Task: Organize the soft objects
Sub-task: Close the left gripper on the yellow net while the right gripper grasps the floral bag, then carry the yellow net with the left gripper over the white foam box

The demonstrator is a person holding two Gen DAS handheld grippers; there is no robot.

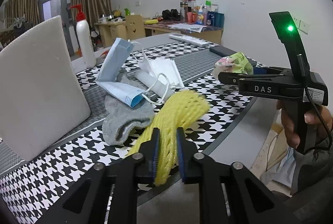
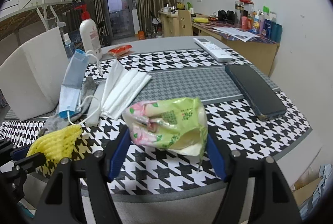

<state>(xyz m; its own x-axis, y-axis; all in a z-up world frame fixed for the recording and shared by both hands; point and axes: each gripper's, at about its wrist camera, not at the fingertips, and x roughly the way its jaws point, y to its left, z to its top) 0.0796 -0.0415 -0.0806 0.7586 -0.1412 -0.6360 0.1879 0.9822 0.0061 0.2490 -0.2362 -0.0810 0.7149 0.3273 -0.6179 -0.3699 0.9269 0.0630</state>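
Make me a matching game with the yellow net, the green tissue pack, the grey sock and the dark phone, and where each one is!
Things:
1. yellow foam mesh net
2. green and pink plastic tissue pack
3. grey fabric sock
4. dark flat rectangular phone

Places:
A. lying alone on the houndstooth tablecloth, far right side
B. between the left gripper jaws
C. under the blue face mask
D. between the right gripper jaws

Pairs: 1-B, 2-D, 3-C, 4-A
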